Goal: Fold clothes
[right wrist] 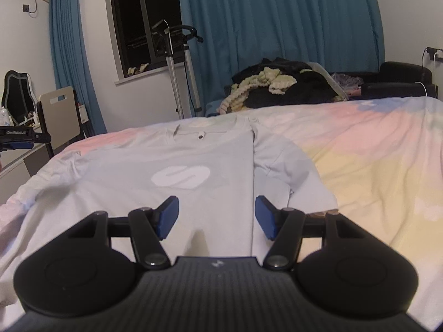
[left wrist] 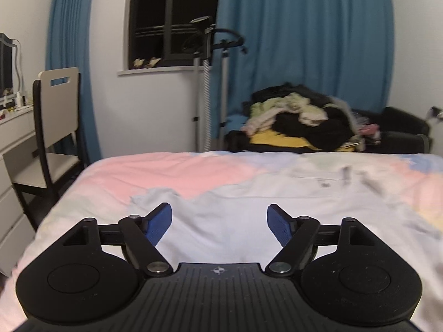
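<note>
A pale grey T-shirt [right wrist: 171, 166] with a white logo lies flat on the bed, its right side folded inward along a straight vertical edge. In the left wrist view the same shirt [left wrist: 249, 215] spreads under and ahead of my left gripper [left wrist: 219, 222], whose blue pads stand wide apart with nothing between them. My right gripper [right wrist: 216, 215] hovers over the shirt's lower part, straddling the fold edge, jaws apart and gripping nothing. The left gripper [right wrist: 16, 138] also shows at the far left edge of the right wrist view.
The bed carries a pastel pink, yellow and blue cover [right wrist: 360, 160]. Behind it a black sofa [right wrist: 398, 80] holds a heap of clothes [right wrist: 282, 85]. A chair [left wrist: 55, 116] and white dresser [left wrist: 13, 138] stand left of the bed. A metal stand [left wrist: 205, 88] is by the window.
</note>
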Available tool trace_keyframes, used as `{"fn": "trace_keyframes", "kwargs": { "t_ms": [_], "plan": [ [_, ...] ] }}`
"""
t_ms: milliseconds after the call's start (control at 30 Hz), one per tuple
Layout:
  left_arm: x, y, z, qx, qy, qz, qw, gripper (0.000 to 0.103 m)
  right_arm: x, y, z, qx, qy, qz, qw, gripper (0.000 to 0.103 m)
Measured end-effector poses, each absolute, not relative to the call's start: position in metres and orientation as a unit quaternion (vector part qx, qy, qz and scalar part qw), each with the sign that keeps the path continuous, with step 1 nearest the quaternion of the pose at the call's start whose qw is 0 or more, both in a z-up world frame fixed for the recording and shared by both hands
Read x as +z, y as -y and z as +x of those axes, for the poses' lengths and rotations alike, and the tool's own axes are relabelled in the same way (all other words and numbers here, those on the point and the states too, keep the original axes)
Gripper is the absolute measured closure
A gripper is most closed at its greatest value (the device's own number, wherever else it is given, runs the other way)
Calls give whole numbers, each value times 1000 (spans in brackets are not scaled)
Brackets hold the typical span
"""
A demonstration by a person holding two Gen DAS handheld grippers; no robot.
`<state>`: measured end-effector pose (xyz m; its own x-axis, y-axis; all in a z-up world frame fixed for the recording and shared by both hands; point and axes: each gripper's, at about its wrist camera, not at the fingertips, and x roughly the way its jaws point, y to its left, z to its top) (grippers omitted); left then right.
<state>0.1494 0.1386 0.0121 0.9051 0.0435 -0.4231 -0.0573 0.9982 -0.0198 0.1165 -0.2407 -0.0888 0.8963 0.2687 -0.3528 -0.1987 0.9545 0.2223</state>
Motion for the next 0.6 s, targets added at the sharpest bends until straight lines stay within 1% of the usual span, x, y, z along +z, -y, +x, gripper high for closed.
{"fn": "trace_keyframes", "kwargs": {
  "t_ms": [100,233,300,433,600],
  "plan": [
    [14,-116,116,21,-204,-33,978,17,-81,243,105,124,-183,91,971,41],
    [8,-83,83,2,-215,-45,976,16,-75,244,88,132,-177,94,971,40],
    [6,-70,66,-4,-211,-50,976,10,-74,246,80,134,-177,93,971,40],
    [-4,-55,43,-35,-219,-71,973,10,-70,246,75,129,-176,97,971,39],
    [-16,-53,45,-39,-231,-61,970,10,-70,243,79,120,-180,92,972,37]
  ]
}}
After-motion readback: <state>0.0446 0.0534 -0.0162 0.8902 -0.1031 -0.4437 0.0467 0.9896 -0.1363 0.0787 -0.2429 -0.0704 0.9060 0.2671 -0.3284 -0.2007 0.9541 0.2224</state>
